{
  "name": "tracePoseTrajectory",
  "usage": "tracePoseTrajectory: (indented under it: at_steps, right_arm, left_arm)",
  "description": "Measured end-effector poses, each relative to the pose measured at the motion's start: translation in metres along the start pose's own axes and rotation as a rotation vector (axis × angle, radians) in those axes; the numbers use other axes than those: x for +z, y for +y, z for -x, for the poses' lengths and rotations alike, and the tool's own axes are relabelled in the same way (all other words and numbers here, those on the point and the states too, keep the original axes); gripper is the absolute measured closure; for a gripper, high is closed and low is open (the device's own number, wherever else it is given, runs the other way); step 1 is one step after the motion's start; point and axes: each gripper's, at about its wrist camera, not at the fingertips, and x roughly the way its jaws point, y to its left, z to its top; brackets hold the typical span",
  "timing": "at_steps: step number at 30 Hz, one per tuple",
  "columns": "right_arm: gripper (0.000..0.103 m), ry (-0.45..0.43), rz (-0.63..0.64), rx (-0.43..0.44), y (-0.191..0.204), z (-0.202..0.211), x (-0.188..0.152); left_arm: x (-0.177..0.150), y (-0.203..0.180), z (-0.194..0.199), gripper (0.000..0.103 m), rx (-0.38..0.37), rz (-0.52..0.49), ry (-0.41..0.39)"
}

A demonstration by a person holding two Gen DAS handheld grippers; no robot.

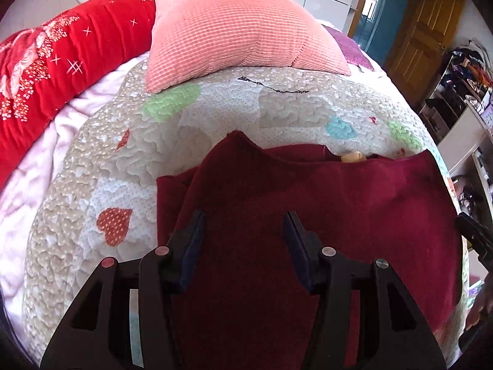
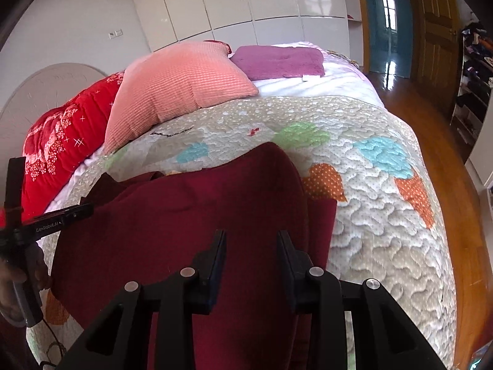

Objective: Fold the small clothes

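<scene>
Dark-red fleecy garment on puckered quilt

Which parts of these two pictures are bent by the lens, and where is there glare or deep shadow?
Left wrist view: the quilt bulges into a dome, the corners are black, and the dark red garment turns nearly black between the tongs. Right wrist view: the wardrobe doors curve and shine with window reflections, and glare lies on the wooden floor.

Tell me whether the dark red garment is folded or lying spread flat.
Partly folded: the dark red garment lies on the quilt with both sides lifted and doubled over its middle, layered edges showing.
</scene>
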Motion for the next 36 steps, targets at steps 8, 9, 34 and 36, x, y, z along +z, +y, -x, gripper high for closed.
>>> tracePoseTrajectory:
  at_steps: [8, 9, 34, 36]
  right_arm:
    - [0.071, 0.03, 0.011, -0.066, -0.003, -0.021, -0.03]
    - [0.071, 0.033, 0.014, -0.073, 0.0, -0.018, -0.028]
    - [0.049, 0.031, -0.116, -0.043, -0.025, 0.028, -0.072]
    - [0.043, 0.032, -0.118, -0.045, -0.026, 0.029, -0.073]
  left_arm:
    - [-0.024, -0.01, 0.015, 0.051, 0.052, -0.044, -0.01]
    - [-0.027, -0.01, 0.018, 0.051, 0.051, -0.044, -0.009]
    - [-0.064, 0.006, 0.038, 0.045, -0.068, -0.011, 0.034]
    - [-0.065, 0.012, 0.041, 0.045, -0.097, 0.014, 0.03]
